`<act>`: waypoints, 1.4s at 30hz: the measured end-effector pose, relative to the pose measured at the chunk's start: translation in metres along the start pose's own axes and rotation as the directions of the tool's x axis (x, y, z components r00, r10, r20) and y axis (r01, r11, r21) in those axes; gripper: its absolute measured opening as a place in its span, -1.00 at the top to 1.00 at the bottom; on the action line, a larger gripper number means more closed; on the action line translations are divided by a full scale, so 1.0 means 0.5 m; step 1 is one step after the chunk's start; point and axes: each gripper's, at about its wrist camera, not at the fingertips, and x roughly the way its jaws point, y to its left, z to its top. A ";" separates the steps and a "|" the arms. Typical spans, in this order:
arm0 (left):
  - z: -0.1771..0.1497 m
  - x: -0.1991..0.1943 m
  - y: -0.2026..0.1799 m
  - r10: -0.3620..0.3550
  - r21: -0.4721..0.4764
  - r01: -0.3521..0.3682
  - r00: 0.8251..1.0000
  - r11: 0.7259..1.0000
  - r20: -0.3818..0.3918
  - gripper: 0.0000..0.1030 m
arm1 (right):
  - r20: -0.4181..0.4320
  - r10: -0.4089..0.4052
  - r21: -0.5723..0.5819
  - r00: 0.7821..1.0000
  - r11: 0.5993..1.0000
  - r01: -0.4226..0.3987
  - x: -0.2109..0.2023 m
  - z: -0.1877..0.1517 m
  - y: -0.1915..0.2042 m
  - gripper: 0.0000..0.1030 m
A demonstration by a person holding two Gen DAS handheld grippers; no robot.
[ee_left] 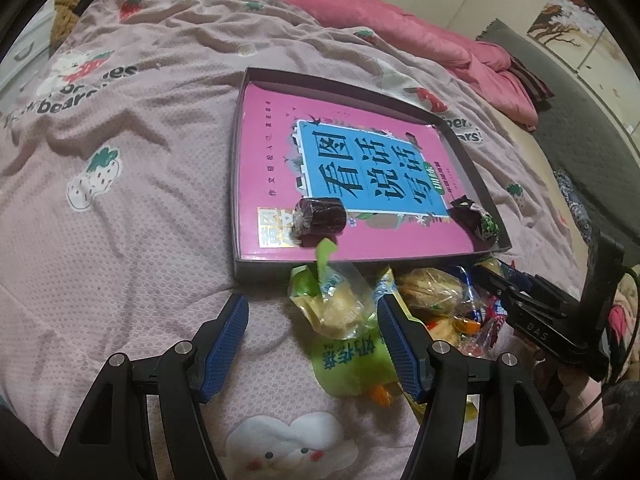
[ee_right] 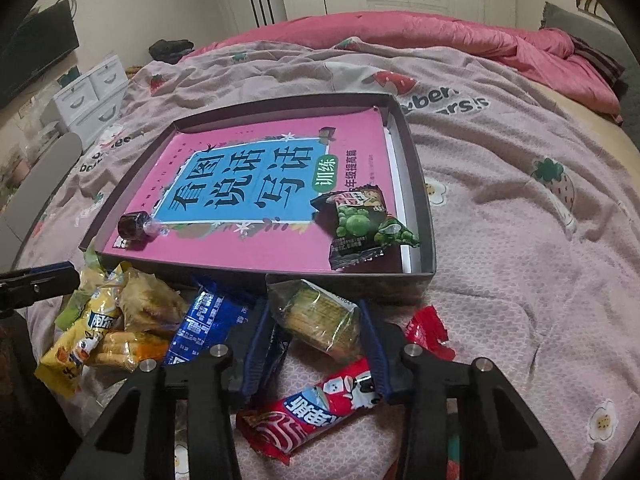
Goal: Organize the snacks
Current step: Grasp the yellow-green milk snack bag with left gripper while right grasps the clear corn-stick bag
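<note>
A shallow dark box [ee_left: 360,268] [ee_right: 424,200] lies on the bed with a pink book [ee_right: 280,184] inside. On the book rest a dark roll candy [ee_left: 320,220] [ee_right: 132,226] and a green-pea packet [ee_right: 364,220] [ee_left: 476,220]. Loose snacks are piled in front of the box. My right gripper [ee_right: 315,308] is shut on a clear cracker packet [ee_right: 316,316], its blue pads against both sides. My left gripper [ee_left: 311,304] is open over a green packet [ee_left: 340,320], which lies beside its right finger [ee_left: 396,344].
The pile holds yellow packets [ee_right: 80,340], a blue packet [ee_right: 200,324], a red packet [ee_right: 312,408] and a red wrapper [ee_right: 428,328]. A rumpled pink blanket [ee_left: 140,200] covers the bed, with a pink quilt [ee_right: 440,36] at the far side. White drawers [ee_right: 92,96] stand at the left.
</note>
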 end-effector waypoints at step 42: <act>0.015 -0.015 0.019 -0.183 -0.105 0.188 0.981 0.977 0.060 0.30 | 0.085 0.076 -0.001 0.993 0.997 -0.076 -0.060 0.006 -0.002 0.18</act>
